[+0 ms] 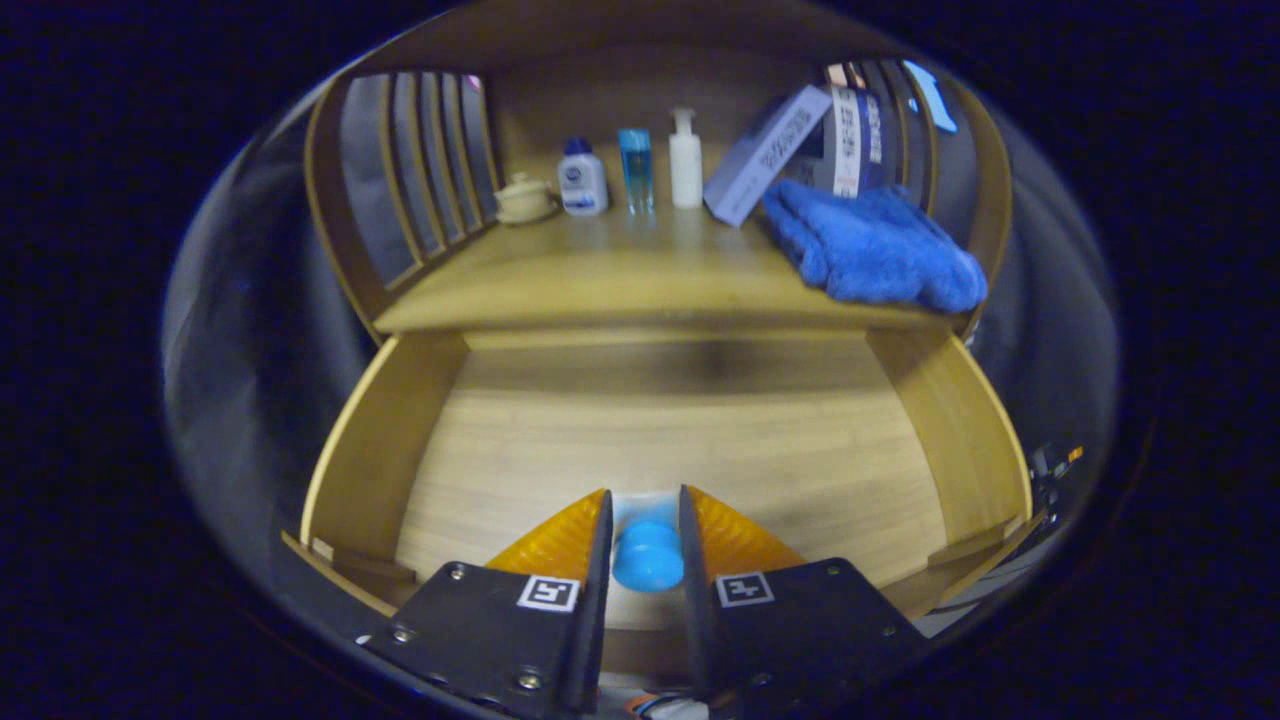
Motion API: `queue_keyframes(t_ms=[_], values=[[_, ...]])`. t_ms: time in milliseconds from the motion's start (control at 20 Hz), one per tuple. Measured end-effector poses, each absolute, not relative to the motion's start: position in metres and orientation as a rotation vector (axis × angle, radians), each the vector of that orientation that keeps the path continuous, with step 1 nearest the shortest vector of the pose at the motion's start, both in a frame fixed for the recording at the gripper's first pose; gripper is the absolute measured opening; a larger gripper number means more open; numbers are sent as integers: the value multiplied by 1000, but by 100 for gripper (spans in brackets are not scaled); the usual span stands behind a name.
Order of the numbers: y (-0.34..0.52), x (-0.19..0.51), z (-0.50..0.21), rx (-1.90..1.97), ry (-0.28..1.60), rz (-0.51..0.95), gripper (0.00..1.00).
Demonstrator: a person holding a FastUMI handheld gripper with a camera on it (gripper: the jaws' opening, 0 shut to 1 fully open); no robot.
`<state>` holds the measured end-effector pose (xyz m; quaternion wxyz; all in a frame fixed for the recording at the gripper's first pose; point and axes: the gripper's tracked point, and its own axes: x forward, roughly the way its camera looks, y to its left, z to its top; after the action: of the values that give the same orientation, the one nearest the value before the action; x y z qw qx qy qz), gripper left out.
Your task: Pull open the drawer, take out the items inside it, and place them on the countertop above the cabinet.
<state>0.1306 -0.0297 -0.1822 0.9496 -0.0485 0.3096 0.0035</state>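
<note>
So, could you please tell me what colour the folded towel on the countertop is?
Blue, clearest in the gripper view: the towel lies on the countertop.

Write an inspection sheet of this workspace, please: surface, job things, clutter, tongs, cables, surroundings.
Surface: wooden countertop, bare in front.
Job things: drawer pulled open; blue-capped item between the tongs' fingers, above the drawer floor.
Clutter: on the countertop, lidded pot, white bottle, blue bottle, pump bottle, tilted box, blue towel.
Tongs: fingers close on both sides of the item; contact cannot be told.
Cables: wires under the tongs.
Surroundings: slatted side rails.
</note>
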Motion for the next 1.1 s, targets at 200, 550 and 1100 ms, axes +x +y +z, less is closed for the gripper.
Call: queue_keyframes(t_ms=[200, 550, 1100], values=[[-18, 111, -137, -128, 439, 43, 35], [-13, 110, -192, -222, 711, 82, 49], [-46, 118, -287, -224, 1232, -54, 88]])
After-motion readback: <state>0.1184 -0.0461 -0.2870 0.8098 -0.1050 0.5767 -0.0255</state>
